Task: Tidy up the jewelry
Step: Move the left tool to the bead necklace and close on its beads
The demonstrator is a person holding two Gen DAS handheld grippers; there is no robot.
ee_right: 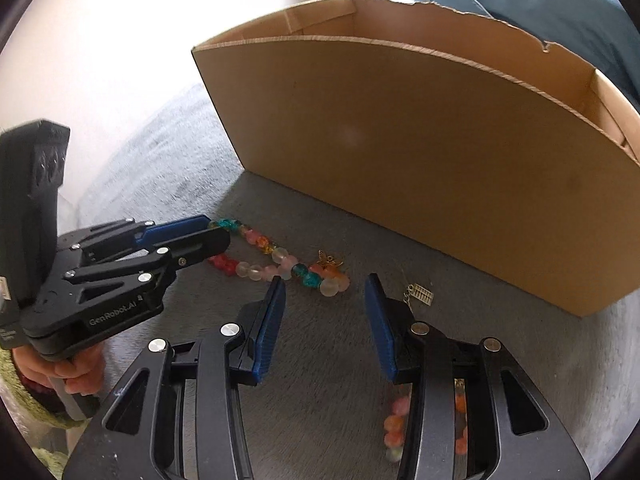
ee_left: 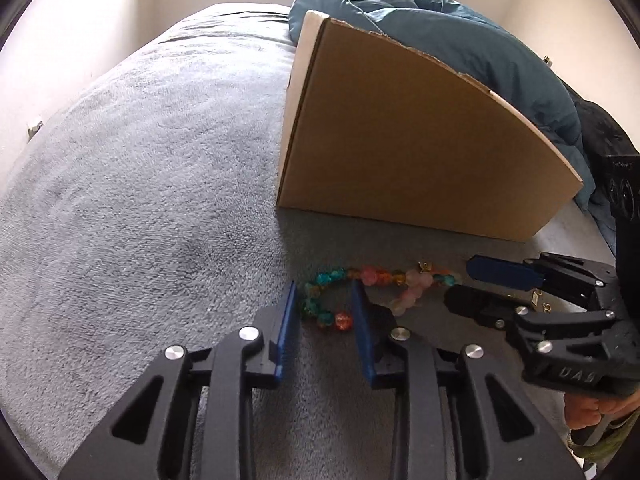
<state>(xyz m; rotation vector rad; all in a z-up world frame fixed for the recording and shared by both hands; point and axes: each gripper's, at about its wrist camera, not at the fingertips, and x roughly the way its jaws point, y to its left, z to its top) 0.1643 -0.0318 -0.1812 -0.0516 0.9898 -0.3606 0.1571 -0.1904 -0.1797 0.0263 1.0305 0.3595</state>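
We see a bead necklace [ee_left: 360,292] lying flat on the grey blanket [ee_left: 140,200], in front of the near wall of an open cardboard box [ee_left: 400,140]. It is folded into a long, narrow loop of teal, orange, red, pink and frosted beads. Its long axis runs roughly parallel to that box wall, across both views. In the left wrist view the rounded end of the loop points toward our left gripper [ee_left: 326,308], and the other end reaches toward our right gripper [ee_left: 460,280].

Our left gripper comes down over that rounded end. Its two blue fingers [ee_left: 288,320] stand on either side of the teal and red beads, with a gap showing, so we read it as open around them, not pressing.

In the right wrist view the right gripper [ee_right: 326,292] is also open, its fingers well apart. The frosted and orange beads with a small gold charm [ee_right: 330,260] lie just ahead of the left finger. A small gold pendant [ee_right: 422,293] lies beside the right finger. More beads [ee_right: 394,424] show blurred beneath that gripper.
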